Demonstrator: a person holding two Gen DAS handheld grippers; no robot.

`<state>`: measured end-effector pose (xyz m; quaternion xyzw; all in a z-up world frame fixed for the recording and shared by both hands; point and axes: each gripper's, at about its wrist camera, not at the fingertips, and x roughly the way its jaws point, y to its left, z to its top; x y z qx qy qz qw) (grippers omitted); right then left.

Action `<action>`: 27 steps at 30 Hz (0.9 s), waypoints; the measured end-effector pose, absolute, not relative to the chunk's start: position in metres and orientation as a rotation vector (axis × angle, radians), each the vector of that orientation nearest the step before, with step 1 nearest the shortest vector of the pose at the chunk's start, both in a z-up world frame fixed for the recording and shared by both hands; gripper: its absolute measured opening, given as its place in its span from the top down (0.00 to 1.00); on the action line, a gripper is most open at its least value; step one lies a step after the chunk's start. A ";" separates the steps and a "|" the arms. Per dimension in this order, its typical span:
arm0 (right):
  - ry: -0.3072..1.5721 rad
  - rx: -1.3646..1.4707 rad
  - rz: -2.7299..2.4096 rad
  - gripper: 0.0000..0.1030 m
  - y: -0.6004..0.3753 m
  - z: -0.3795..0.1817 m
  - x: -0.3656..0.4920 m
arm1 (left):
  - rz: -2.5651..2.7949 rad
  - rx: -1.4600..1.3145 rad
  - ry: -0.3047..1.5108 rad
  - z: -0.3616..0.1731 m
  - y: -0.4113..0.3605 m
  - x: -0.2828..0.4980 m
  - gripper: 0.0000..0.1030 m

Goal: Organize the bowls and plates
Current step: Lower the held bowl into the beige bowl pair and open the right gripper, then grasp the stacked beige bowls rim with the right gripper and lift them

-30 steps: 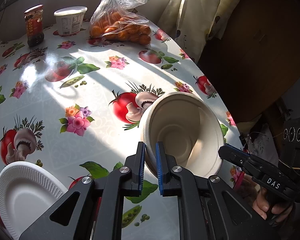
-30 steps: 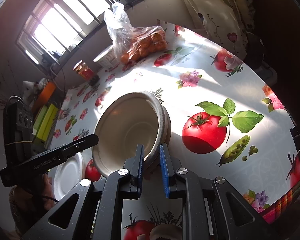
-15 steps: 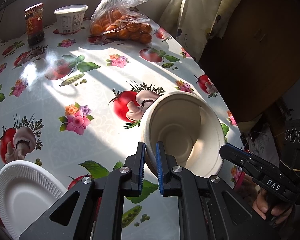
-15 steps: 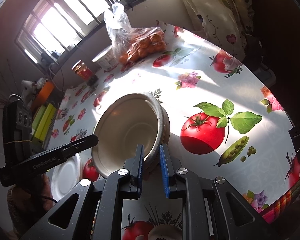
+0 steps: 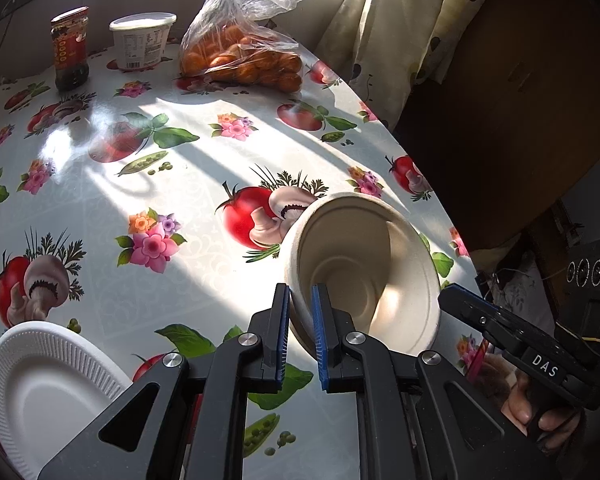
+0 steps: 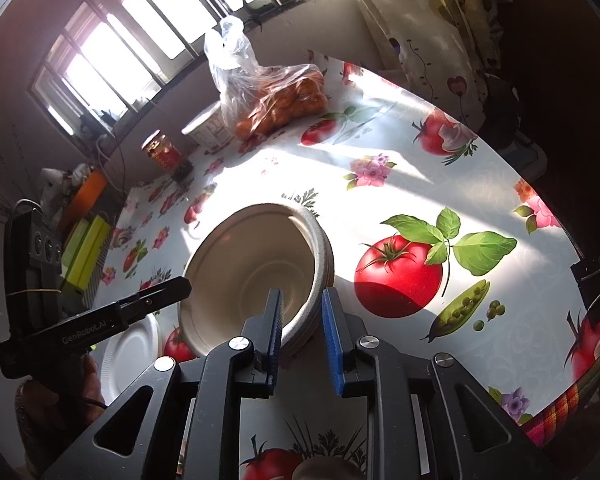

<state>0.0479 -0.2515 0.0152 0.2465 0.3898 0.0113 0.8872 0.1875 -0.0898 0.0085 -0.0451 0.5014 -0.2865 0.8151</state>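
A stack of beige paper bowls [image 5: 364, 276] is tilted above the table near its right edge. My left gripper [image 5: 300, 320] is shut on the near rim of the stack. My right gripper [image 6: 300, 320] straddles the opposite rim of the same stack [image 6: 256, 276], with its jaws slightly parted and the rim between them. A white ribbed paper plate [image 5: 48, 392] lies on the table at the lower left of the left wrist view; it also shows in the right wrist view [image 6: 128, 352].
The table wears a floral oilcloth [image 5: 160, 168]. At its far side stand a bag of oranges [image 5: 244, 56], a white tub [image 5: 142, 40] and a dark jar [image 5: 70, 48]. A curtain [image 5: 400, 40] hangs past the far right table edge.
The right gripper's jaws have opened a little around the bowl rim. The bowl stack has shifted slightly in view, staying tilted in the left gripper.
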 end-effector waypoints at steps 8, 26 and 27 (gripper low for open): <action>0.813 0.497 -0.008 0.77 -0.255 0.010 0.052 | -0.605 -0.141 1.052 0.009 -0.084 0.188 0.79; 0.739 0.405 0.026 0.54 -0.260 0.018 0.049 | -0.552 -0.147 0.981 0.010 -0.069 0.175 0.79; 0.738 0.409 0.029 0.53 -0.261 0.017 0.049 | -0.559 -0.156 0.981 0.011 -0.070 0.174 0.79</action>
